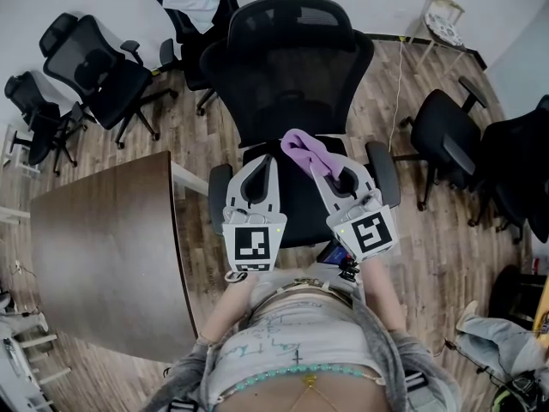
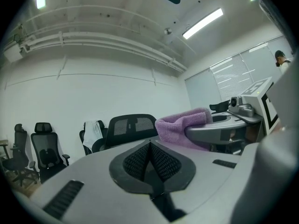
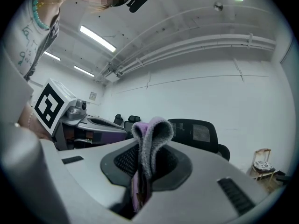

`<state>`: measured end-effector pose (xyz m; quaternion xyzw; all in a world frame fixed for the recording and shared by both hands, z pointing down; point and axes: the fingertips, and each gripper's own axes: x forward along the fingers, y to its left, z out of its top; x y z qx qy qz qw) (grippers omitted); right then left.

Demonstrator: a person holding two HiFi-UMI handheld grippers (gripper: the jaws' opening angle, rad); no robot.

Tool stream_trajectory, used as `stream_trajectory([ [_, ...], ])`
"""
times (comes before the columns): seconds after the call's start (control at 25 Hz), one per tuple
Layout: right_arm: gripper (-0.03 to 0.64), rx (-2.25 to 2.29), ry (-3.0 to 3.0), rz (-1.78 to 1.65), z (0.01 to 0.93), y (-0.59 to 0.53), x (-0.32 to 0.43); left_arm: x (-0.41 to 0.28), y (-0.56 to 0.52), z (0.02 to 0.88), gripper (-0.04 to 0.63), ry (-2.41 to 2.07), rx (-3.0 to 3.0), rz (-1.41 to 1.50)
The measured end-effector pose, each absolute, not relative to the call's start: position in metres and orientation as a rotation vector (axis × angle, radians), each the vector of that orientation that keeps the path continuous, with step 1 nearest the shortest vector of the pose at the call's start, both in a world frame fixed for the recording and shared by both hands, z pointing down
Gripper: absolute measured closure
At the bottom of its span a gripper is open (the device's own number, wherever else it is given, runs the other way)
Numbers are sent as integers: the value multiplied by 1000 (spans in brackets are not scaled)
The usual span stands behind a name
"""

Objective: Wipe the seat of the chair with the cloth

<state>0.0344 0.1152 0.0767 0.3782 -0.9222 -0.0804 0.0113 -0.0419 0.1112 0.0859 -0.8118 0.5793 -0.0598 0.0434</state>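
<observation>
While holding the left hand-held gripper [image 1: 262, 166], clenched on nothing, clear at the nine o'clock side of the seat [image 1: 298, 209], lower the right hand-held gripper [image 1: 333, 178], clamped on the purple cloth [image 1: 302, 148] above the seat's twelve o'clock edge. Press the fold flat, then sweep from twelve towards six in overlapping passes.

Item 1: our left gripper [image 1: 262, 166], held low ahead of the torso and pointing forward, its 2 jaws pressed together with nothing between them.

Item 2: our right gripper [image 1: 328, 175], just beside it and angled slightly inward, its 2 jaws clamped on a fold of the purple cloth [image 1: 300, 147].

Item 3: our left forearm [image 1: 225, 312] and right forearm [image 1: 383, 294], drawn in near the waist.
</observation>
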Motion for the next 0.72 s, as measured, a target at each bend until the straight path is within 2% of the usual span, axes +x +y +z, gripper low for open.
stream_trajectory([
  [0.72, 565, 1158, -2830, -251, 86, 113, 34, -41, 112, 84, 595, 1760, -2485, -173],
])
